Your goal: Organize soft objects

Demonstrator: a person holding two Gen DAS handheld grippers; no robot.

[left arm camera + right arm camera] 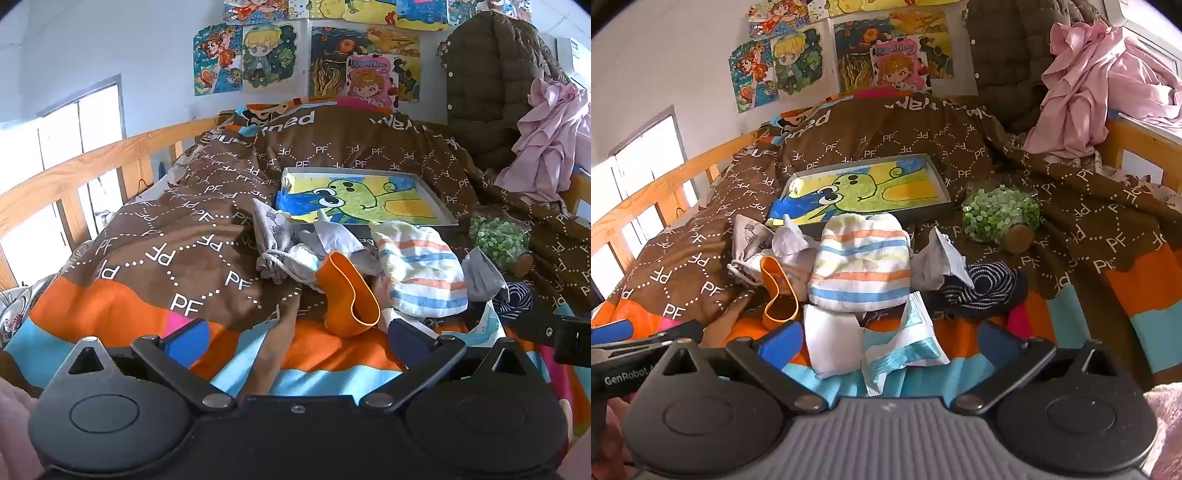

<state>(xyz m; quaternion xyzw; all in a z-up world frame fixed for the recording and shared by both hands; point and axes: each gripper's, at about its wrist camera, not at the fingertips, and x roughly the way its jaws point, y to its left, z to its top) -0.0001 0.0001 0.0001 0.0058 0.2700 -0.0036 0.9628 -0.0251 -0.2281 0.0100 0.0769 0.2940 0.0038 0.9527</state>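
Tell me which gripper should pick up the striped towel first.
Probably the right gripper: its open jaws point straight at the striped towel. From the left gripper, also open, the towel lies off to the right, with the orange cup nearer its line.

Home bedroom, likely a child's. Wooden bed rail (92, 162) off to the left gripper's left, brown "PF" duvet (177, 236) spread ahead of it. Cartoon drawings (258, 55) taped to the wall straight ahead. Padded brown jacket (487, 74) and pink garment (1093, 81) heaped ahead-right. Window (74, 125) far left, daylight.
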